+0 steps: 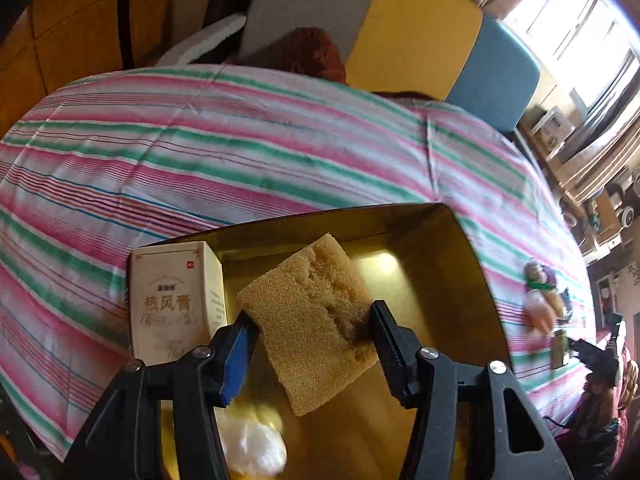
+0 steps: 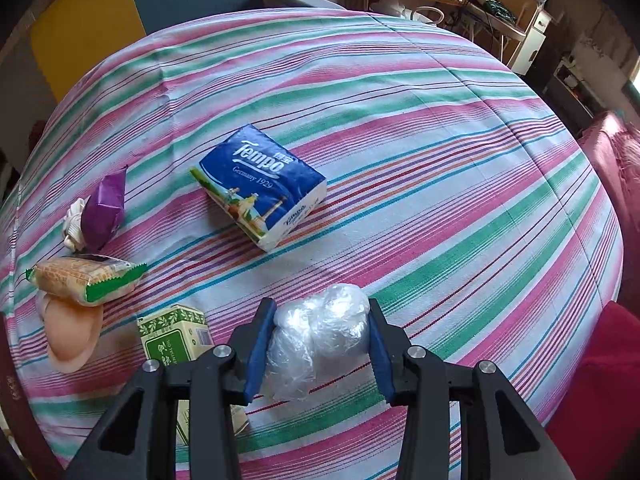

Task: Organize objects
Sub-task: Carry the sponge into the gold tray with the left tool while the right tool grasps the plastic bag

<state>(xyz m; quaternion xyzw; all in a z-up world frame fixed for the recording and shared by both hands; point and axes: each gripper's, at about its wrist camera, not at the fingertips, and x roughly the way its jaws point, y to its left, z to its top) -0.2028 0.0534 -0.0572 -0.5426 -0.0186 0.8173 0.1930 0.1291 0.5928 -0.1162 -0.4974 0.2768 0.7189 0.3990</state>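
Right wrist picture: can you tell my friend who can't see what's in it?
The right tongs squeeze a crumpled clear plastic bag over a striped tablecloth. A blue tissue pack lies farther off, and at the left sit a purple packet, a green-edged snack packet and a green box.

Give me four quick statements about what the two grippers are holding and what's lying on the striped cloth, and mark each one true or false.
1. The left gripper holds a sponge over the gold box. True.
2. The right gripper is empty. False: it clamps a crumpled plastic bag.
3. The Tempo tissue pack lies on the striped cloth. True.
4. The gold box is empty. False: a cream carton stands inside.
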